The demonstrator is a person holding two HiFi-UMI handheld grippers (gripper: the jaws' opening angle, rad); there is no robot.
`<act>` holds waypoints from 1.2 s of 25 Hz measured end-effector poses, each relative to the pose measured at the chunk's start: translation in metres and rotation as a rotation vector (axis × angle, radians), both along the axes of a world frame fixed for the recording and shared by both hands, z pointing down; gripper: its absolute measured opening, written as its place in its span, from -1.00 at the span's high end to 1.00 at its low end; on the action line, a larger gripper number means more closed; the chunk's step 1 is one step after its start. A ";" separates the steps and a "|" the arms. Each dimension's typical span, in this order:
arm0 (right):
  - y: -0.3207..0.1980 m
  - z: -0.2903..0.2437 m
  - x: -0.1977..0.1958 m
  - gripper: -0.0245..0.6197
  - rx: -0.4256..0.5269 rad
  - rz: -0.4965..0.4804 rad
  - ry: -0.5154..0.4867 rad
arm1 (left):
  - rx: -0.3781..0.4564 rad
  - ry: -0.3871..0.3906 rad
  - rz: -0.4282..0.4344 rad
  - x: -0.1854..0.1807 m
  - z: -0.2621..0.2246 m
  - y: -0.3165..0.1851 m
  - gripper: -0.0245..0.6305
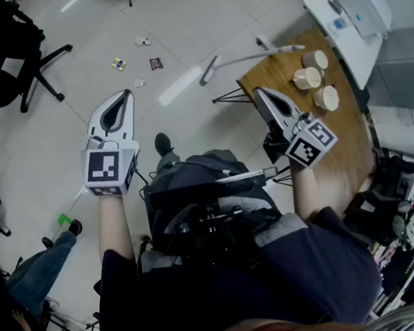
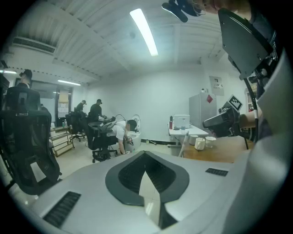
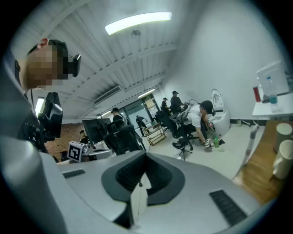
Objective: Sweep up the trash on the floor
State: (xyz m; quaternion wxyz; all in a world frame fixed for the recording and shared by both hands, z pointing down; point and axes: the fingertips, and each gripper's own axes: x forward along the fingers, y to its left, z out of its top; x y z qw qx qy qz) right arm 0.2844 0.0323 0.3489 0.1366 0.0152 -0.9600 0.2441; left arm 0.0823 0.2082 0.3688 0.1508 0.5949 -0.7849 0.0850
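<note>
1. The left tool [image 1: 123, 96] is being held clenched, its jaws closed tip to tip with nothing between them, and it is being pointed slightly downward over open floor [image 1: 195, 25].
2. The right tool [image 1: 258, 92] is likewise being held clenched and empty, its tip being seen in the head view over the left edge of the wooden surface [image 1: 346, 149].
3. The trash is being left on the floor, well ahead of the left tool. It consists of a yellow-and-dark wrapper [image 1: 118, 64], a dark wrapper [image 1: 155, 63] and two pale scraps [image 1: 143, 41] [image 1: 139, 83], all lying loosely apart.
4. A white long-handled item [image 1: 216, 64] is being propped at the surface's far corner, between the trash and the right tool.
5. Three pale cups [image 1: 306, 78] are being carried by the surface near its far edge, just right of the right tool.
6. Bare tile is being left free between both tools and the trash. That room is being bounded on the left by a black office chair [image 1: 9, 49] and on the right by the surface's edge, with a white desk [image 1: 348, 12] beyond.
7. Another person's leg [image 1: 39, 266] and a small green item [image 1: 65, 219] are being seen on the floor at lower left.
</note>
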 end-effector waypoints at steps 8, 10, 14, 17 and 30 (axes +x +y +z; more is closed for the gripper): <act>0.023 -0.007 -0.046 0.87 0.047 -0.112 0.037 | 0.007 -0.057 0.036 -0.038 -0.017 -0.019 0.93; 0.000 -0.013 -0.048 0.87 0.026 -0.033 0.015 | 0.002 -0.086 0.069 -0.039 -0.021 -0.036 0.93; -0.054 0.012 -0.031 0.87 0.059 0.137 0.059 | -0.005 -0.092 0.116 -0.042 -0.024 -0.070 0.93; -0.101 0.027 -0.015 0.87 0.056 0.247 0.081 | -0.021 -0.113 0.158 -0.036 -0.029 -0.107 0.93; -0.242 0.050 0.042 0.86 0.098 0.497 0.124 | -0.040 -0.107 0.457 0.027 -0.004 -0.301 0.93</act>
